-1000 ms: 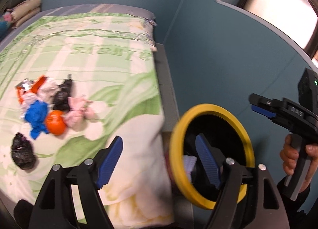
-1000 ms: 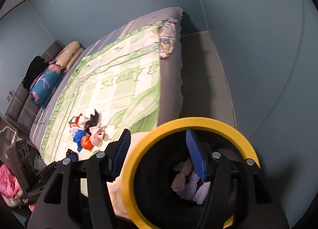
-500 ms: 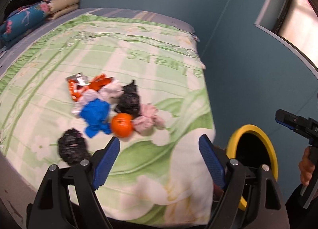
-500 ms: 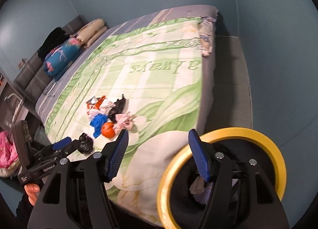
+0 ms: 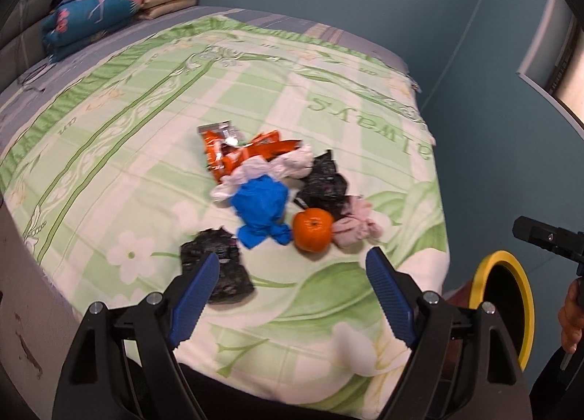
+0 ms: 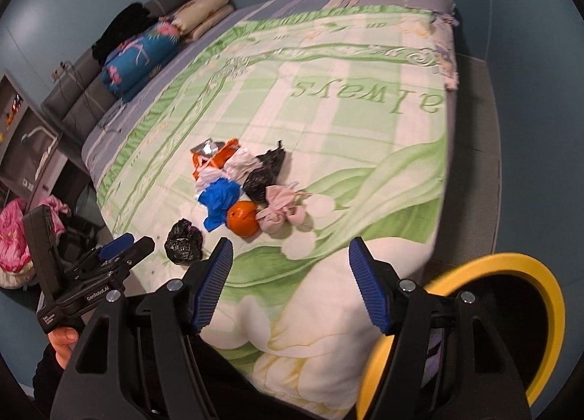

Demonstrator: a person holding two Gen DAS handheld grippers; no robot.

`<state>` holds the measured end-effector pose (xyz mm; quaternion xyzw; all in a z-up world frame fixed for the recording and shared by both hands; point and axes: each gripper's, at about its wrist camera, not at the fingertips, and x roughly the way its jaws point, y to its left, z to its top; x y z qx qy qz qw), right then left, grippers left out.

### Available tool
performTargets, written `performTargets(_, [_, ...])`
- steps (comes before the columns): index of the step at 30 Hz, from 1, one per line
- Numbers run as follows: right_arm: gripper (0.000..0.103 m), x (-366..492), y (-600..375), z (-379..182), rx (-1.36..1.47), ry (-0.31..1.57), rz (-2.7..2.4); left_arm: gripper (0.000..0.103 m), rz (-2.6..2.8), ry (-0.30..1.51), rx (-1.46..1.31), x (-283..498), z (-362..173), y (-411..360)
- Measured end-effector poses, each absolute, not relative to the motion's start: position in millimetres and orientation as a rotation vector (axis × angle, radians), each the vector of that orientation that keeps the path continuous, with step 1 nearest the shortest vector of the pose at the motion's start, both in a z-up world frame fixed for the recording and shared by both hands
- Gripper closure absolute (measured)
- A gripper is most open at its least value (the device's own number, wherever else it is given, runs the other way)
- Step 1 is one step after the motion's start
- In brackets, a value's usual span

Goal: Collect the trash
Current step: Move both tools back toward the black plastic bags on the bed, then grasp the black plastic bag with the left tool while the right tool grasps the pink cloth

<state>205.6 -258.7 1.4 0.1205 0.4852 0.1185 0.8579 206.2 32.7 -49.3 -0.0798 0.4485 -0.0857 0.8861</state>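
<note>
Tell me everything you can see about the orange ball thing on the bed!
It looks like a small orange fruit, perhaps a tangerine: round, bright orange, with a smooth, slightly dimpled peel and a small dark stem spot facing the camera. It sits whole on the green flowered blanket, at the near edge of the trash pile. A crumpled blue bag touches one side, a pink wad the other. No fingers touch it.

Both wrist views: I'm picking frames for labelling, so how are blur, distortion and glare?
Left wrist view: strong fisheye bending, dark corners, blanket soft near the bed's edge, orange fairly sharp. Right wrist view: same curvature, yellow-rimmed bin smeared, foil wrapper glinting; light even, shadows soft.
</note>
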Motion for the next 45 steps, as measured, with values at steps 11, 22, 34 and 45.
performTargets(11, [0.041, 257.4, -198.3, -34.7, 0.172, 1.130, 0.284, 0.024, -0.077, 0.992, -0.197, 225.1, -82.8, 72.4])
performTargets(22, [0.041, 309.7, -175.5, -99.5, 0.174, 1.273, 0.249, 0.024, -0.031, 1.101, -0.215, 249.1, -136.0, 94.8])
performTargets(34, [0.045, 343.2, -169.6, -137.8, 0.159, 1.357, 0.208, 0.024, -0.050, 1.146, -0.224, 273.9, -163.3, 90.9])
performTargets(45, [0.061, 348.3, -160.3, -150.4, 0.133, 1.377, 0.220, 0.044, -0.137, 1.150, -0.167, 276.0, -171.7, 66.3])
